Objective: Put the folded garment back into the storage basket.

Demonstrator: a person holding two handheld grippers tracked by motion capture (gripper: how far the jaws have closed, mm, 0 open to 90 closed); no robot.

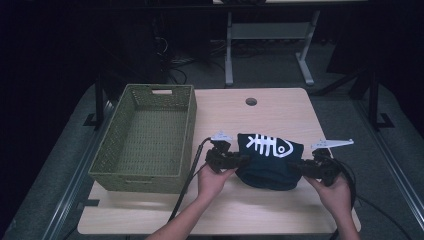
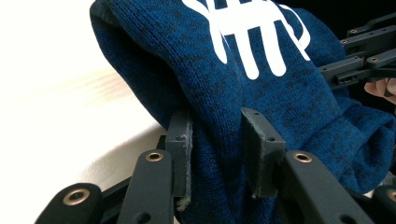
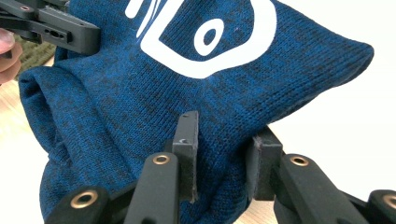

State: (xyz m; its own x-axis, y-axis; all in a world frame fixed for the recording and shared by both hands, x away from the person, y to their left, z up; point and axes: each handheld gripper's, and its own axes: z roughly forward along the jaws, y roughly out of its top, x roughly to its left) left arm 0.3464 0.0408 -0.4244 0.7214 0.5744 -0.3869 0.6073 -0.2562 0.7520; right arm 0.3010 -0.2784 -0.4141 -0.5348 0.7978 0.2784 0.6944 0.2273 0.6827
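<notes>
A folded dark blue knit garment [image 1: 269, 162] with a white fish-skeleton print hangs between both grippers, near the table's front right. My left gripper [image 1: 241, 161] is shut on its left edge; in the left gripper view the blue knit [image 2: 261, 98] is pinched between the pads of the gripper [image 2: 217, 154]. My right gripper [image 1: 299, 167] is shut on the right edge; in the right gripper view the cloth [image 3: 187, 88] bunches between the jaws of that gripper [image 3: 226, 156]. The garment sags in the middle, its lower fold close to the tabletop.
An empty green woven basket [image 1: 111, 155] stands on the left part of the light wooden table [image 1: 280, 107]. A round cable hole [image 1: 251, 102] sits near the table's far edge. Black cables trail from both grippers over the front edge.
</notes>
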